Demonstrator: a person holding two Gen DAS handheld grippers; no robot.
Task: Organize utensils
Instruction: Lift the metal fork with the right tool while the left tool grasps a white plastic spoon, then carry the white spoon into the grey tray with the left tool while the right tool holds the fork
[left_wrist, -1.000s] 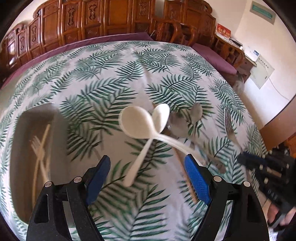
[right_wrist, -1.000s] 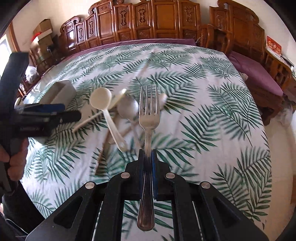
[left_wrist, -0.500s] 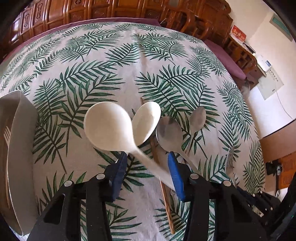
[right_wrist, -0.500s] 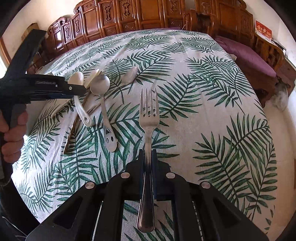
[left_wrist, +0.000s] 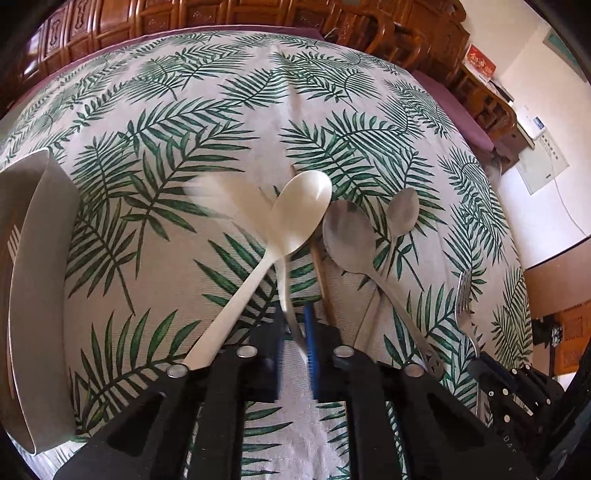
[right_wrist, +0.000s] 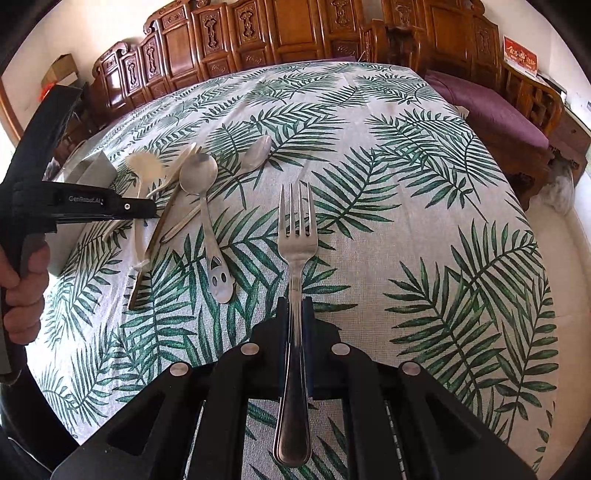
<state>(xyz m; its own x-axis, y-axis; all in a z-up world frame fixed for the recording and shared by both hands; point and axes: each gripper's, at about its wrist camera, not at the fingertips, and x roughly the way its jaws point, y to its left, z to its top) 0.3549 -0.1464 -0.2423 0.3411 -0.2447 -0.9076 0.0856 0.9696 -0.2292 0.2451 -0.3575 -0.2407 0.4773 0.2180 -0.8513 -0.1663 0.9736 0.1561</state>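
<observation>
Left hand-held gripper (left_wrist: 295, 343) pointed steeply down at the tabletop (left_wrist: 258, 110), its blue pads having just closed in from wide, now clamped on the thin handle of a white plastic spoon (left_wrist: 229, 199). That spoon was motion-blurred, its bowl a pale smear up and left of the pads, so its exact tilt could not be told. A second white plastic spoon (left_wrist: 295, 214) lay beside it, handle running down-left under the gripper's black body. Right of those: a large metal spoon (left_wrist: 347, 240), a smaller metal spoon (left_wrist: 404, 208) partly behind it, and a wooden stick-like piece (left_wrist: 321, 273), likely chopsticks, between the white and metal spoons. A grey tray (left_wrist: 40, 288) sat at the left edge of the left wrist view, holding a pale fork-like piece.

Right hand-held gripper (right_wrist: 295, 306) also angled downward, jaws together and clamped on the handle of a metal fork (right_wrist: 297, 229); tines pointed forward, away from the gripper, handle end sticking back past the pads. Fork was held above the leaf-print cloth, apart from the spoon cluster to its left.

In the right wrist view a person's hand (right_wrist: 22, 291) gripped the left tool's handle at the left edge, fingers curled round it, the tool reaching level across toward the spoons.
</observation>
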